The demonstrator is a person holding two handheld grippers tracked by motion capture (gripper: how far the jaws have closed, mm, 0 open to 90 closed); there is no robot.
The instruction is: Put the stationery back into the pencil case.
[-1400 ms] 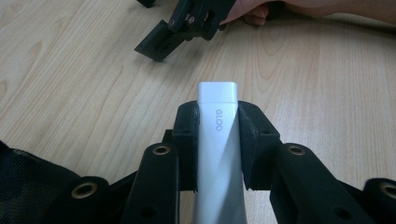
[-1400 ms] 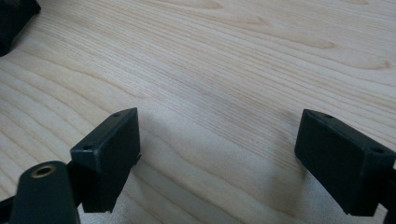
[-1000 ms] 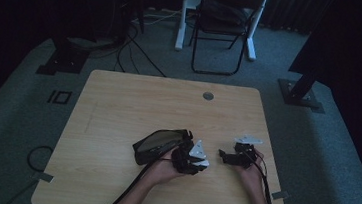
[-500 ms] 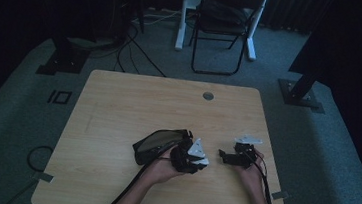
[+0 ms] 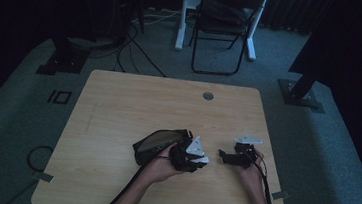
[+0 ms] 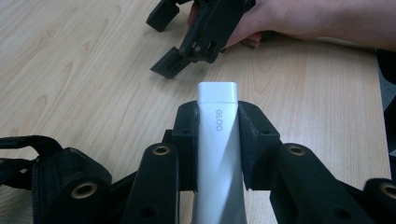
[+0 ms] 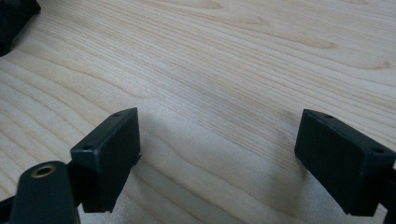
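Spanning dim room: wooden table point(image 5: 128, 107) | folding chair point(image 5: 223, 28) behind | grey carpet point(image 5: 324, 161)

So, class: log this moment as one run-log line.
left gripper: shut on white GLOO stick | right gripper: open, nothing between jaws, over wooden table | black pouch: on table beside left hand

Two bare forearms, no sleeves. Left gripper point(image 6: 218, 135): matte black blocky jaws, brass-ringed screw holes, grey three-cornered plate on top, black cable trailing toward the wooden table's point(image 5: 133, 102) near edge. Right gripper point(image 7: 224, 158): same black rectangular pads, brass eyelet, grey plate, black cable.
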